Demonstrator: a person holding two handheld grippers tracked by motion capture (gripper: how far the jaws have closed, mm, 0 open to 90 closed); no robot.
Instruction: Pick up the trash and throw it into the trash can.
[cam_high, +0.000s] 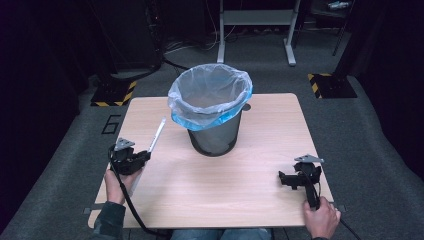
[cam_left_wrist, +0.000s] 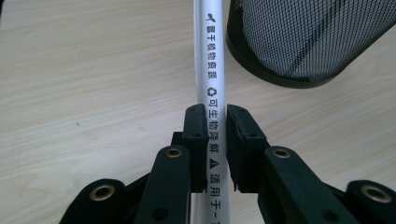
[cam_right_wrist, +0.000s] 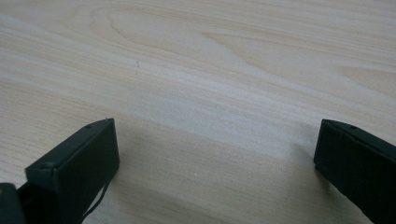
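Note:
My left gripper (cam_high: 145, 156) (cam_left_wrist: 216, 116) is shut on a long white tube (cam_high: 157, 135) (cam_left_wrist: 213, 70) printed with dark characters. The tube sticks out ahead of the jaws toward the bin, a little above the wooden table (cam_high: 260, 165). A black mesh waste bin (cam_high: 214, 137) (cam_left_wrist: 308, 37) lined with a clear and blue plastic bag (cam_high: 210, 95) stands at the table's middle back, just right of the tube's far end. My right gripper (cam_high: 286, 179) (cam_right_wrist: 217, 140) rests low over the table's right front part, jaws wide apart with bare wood between them.
The table edge (cam_high: 210, 227) runs close to the person's hands. Beyond the table lies grey carpet with yellow-black striped floor plates (cam_high: 114, 93) and a white metal frame (cam_high: 255, 25) at the back.

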